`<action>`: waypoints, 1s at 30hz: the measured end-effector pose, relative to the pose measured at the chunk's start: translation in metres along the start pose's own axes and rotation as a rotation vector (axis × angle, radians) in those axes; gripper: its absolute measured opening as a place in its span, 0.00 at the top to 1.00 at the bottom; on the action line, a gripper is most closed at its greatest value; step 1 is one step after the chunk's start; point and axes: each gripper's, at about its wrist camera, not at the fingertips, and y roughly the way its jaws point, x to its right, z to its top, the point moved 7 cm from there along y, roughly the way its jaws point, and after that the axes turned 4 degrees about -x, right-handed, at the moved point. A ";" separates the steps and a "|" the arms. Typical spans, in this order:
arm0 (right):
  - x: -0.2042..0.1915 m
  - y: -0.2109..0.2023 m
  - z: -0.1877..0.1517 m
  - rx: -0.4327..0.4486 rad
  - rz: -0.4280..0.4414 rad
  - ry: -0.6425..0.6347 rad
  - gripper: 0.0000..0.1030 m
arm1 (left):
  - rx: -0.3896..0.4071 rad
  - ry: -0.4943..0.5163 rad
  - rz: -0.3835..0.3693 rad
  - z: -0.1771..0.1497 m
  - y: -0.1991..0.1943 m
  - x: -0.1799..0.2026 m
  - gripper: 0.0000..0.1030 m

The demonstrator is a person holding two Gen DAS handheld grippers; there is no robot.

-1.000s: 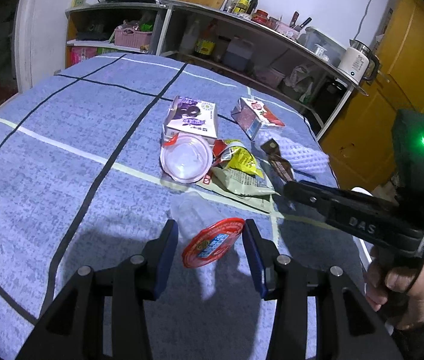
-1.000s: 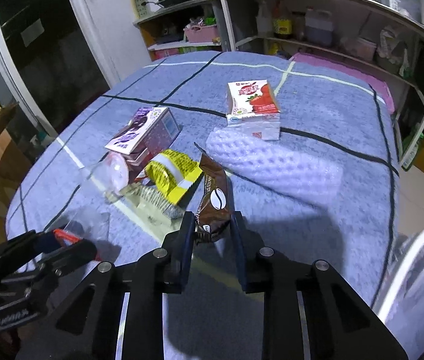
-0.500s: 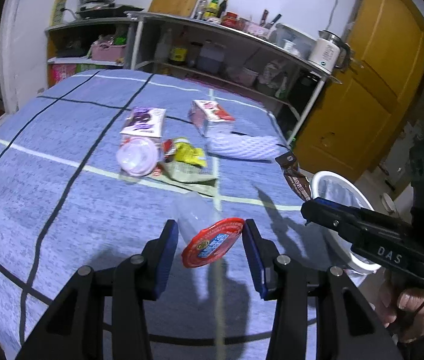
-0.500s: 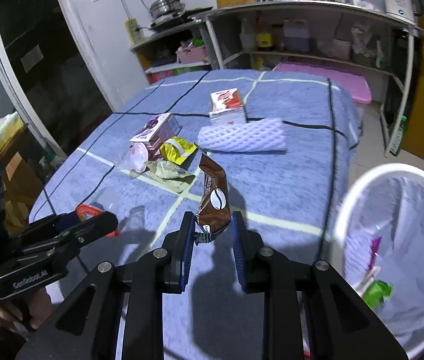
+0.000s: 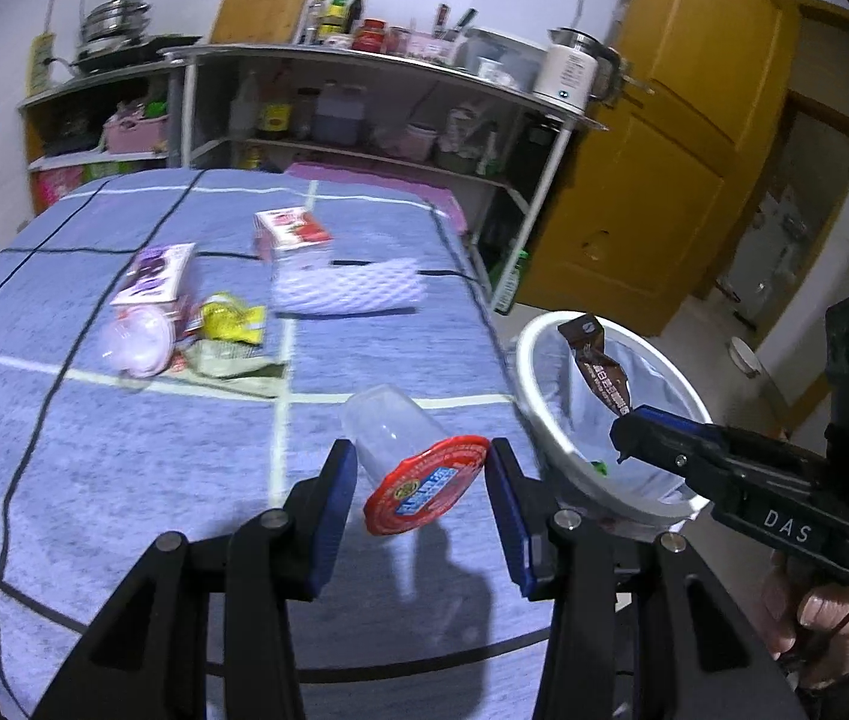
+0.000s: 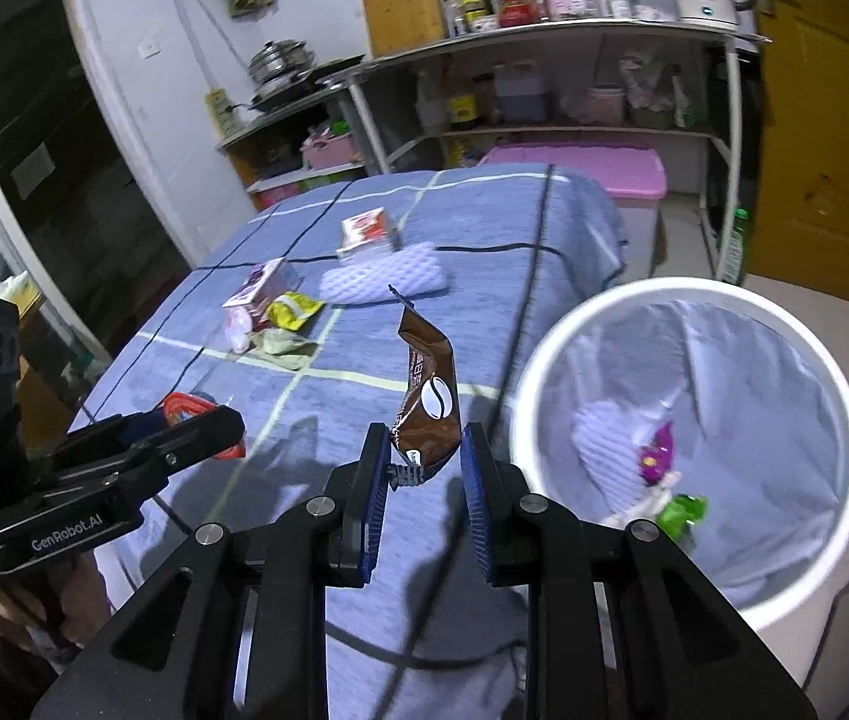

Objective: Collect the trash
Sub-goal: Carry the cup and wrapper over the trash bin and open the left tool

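My left gripper (image 5: pixel 421 474) is shut on a clear plastic cup with a red foil lid (image 5: pixel 421 489), held above the table's near right corner. My right gripper (image 6: pixel 424 468) is shut on a brown coffee sachet (image 6: pixel 430 402), held upright beside the rim of the white trash bin (image 6: pixel 544 354). In the left wrist view the sachet (image 5: pixel 601 369) hangs over the bin (image 5: pixel 535 396). More trash lies on the blue cloth: a purple carton (image 5: pixel 154 273), a red carton (image 5: pixel 292 231), a yellow wrapper (image 5: pixel 229 321), a clear lid (image 5: pixel 136 345) and white foam netting (image 5: pixel 346 288).
The bin holds a liner bag with a purple wrapper (image 6: pixel 658 450) and a green one (image 6: pixel 682 513). Metal shelves (image 5: pixel 364 120) with bottles and a kettle stand behind the table. A yellow door (image 5: pixel 664 150) is at right.
Both grippers have swung right from the trash pile toward the bin, each carrying its item. The sachet now hangs at the bin's rim and the bin looks much closer.
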 end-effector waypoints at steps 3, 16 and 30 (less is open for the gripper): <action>0.018 -0.011 -0.003 0.016 -0.018 0.026 0.76 | -0.005 0.029 -0.016 0.002 0.005 0.016 0.55; 0.073 -0.035 -0.019 0.044 -0.072 0.121 0.76 | -0.038 0.135 -0.086 0.012 0.031 0.081 0.55; 0.116 -0.032 -0.030 0.021 -0.101 0.189 0.76 | -0.094 0.209 -0.154 0.016 0.069 0.125 0.55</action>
